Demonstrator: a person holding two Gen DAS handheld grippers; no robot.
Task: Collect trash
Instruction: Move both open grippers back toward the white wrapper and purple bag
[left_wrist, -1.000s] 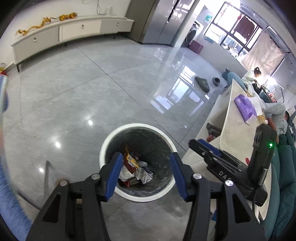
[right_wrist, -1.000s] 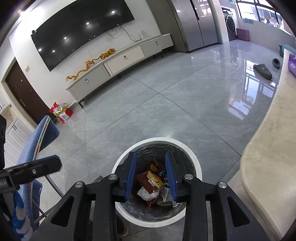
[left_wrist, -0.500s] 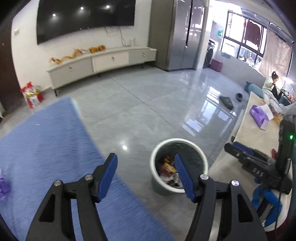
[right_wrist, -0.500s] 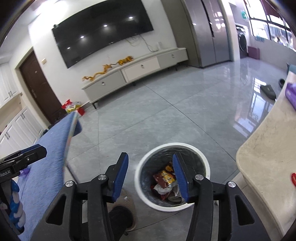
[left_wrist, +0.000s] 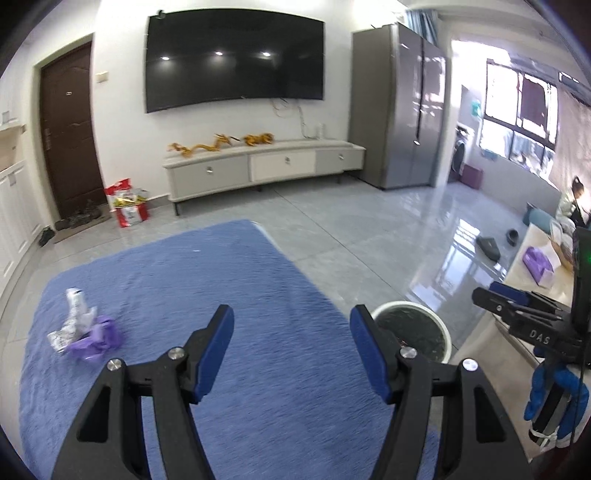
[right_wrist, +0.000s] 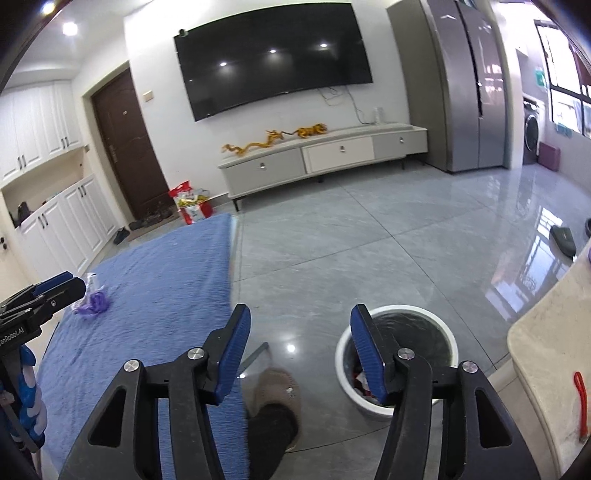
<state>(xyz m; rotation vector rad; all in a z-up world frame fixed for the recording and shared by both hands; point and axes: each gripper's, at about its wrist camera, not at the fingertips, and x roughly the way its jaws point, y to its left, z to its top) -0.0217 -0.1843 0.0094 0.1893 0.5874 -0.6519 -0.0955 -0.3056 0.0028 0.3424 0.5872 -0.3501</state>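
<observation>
A white round bin (right_wrist: 397, 354) with wrappers inside stands on the grey floor; it also shows at the right of the left wrist view as the bin (left_wrist: 413, 332). On the blue-covered table (left_wrist: 184, 295) lies crumpled trash, a purple wrapper (left_wrist: 96, 338) and a silvery white one (left_wrist: 75, 314). The same trash (right_wrist: 94, 301) appears small in the right wrist view. My left gripper (left_wrist: 291, 350) hangs open and empty over the blue cloth. My right gripper (right_wrist: 299, 341) is empty, its jaws opening, above the floor between table and bin.
A beige counter (right_wrist: 546, 354) with a red strip (right_wrist: 580, 398) is at the right. A slippered foot (right_wrist: 275, 398) stands by the table edge. A TV cabinet (left_wrist: 258, 170), a fridge (left_wrist: 399, 110), a red bag (left_wrist: 127, 203) and slippers (left_wrist: 487, 245) are farther off.
Both grippers rose and swung away from above the bin toward the blue table, and both opened wider. The bin shrank to the lower right; the table's trash came into view.
</observation>
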